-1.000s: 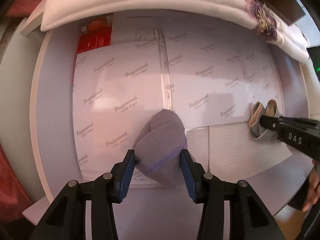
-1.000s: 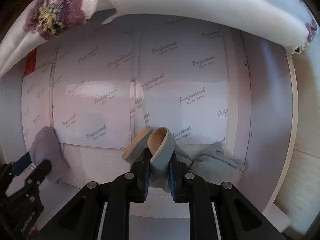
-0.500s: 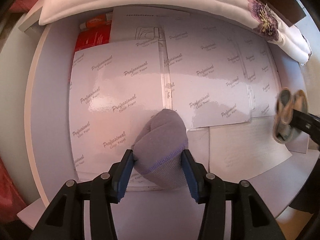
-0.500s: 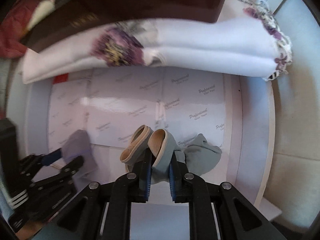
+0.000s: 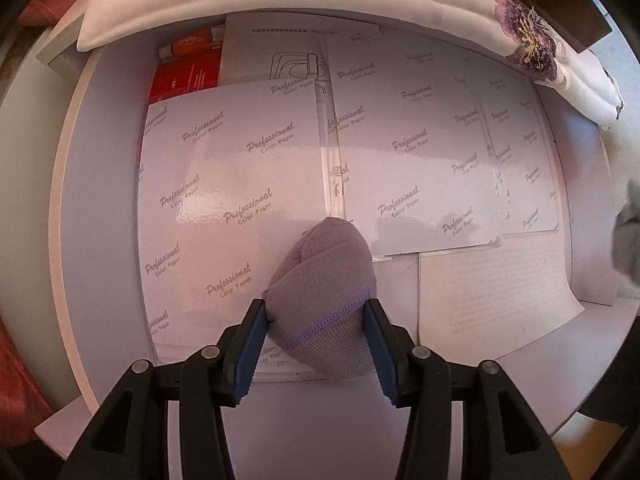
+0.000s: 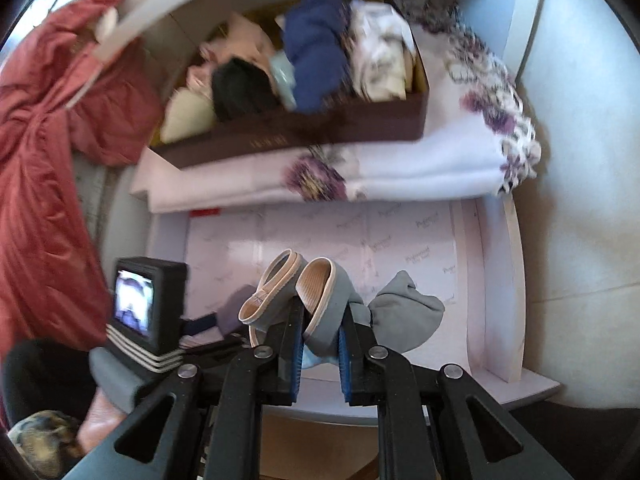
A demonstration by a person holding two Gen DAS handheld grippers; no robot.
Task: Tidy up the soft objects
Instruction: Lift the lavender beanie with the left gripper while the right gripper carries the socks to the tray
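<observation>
Bright, warm daylight; glare streaks the glossy paper sheets [image 5: 248, 184] ahead of the left gripper. The right view is motion-blurred, worst at the box [image 6: 288, 136] above; fisheye edges bend and darken

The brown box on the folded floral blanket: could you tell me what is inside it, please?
The brown box holds bundled soft items: a navy one, a black one, a cream floral one, pale pink and pale yellow ones. Whatever lies beneath them is covered, and the picture is blurred.

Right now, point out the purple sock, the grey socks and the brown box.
purple sock [image 5: 320, 280], left wrist view, its rolled body
grey socks [image 6: 320, 304], right wrist view, cuff
brown box [image 6: 304, 136], right wrist view, front wall
</observation>
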